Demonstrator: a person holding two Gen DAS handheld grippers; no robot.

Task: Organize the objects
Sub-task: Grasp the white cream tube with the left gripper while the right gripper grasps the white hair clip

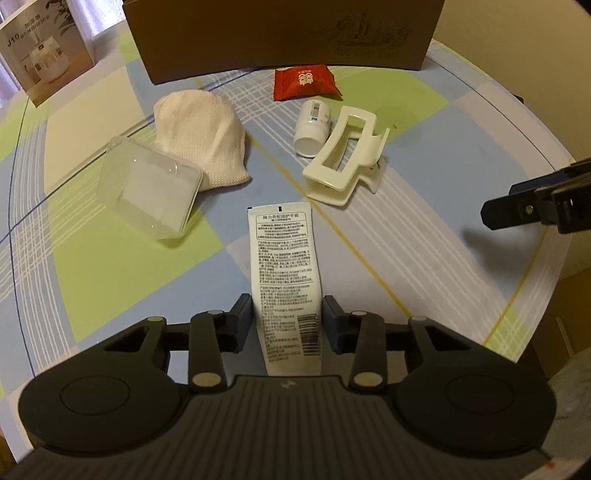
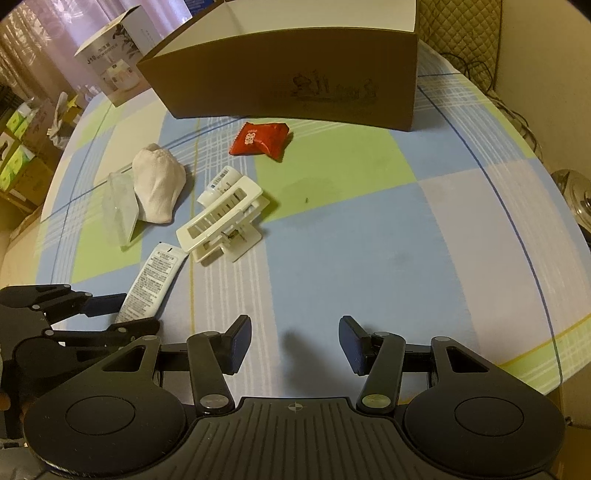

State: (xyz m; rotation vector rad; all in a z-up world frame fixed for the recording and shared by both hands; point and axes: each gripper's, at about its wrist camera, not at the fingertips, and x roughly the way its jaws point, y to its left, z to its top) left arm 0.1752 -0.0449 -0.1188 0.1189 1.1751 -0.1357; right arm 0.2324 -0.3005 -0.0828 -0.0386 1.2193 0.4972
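Left tool (image 1: 286,317) grips tube (image 1: 284,273) — right tool (image 2: 295,341) agape; box (image 2: 295,92) interior unseen.

From my left wrist view, the near end of the white printed tube (image 1: 284,288) disappears behind the gripper body, and its small print is too fine for me to read. The brown cardboard box (image 1: 284,33) is cut off by the top edge. The right gripper (image 1: 535,206) shows only partly at the right edge.
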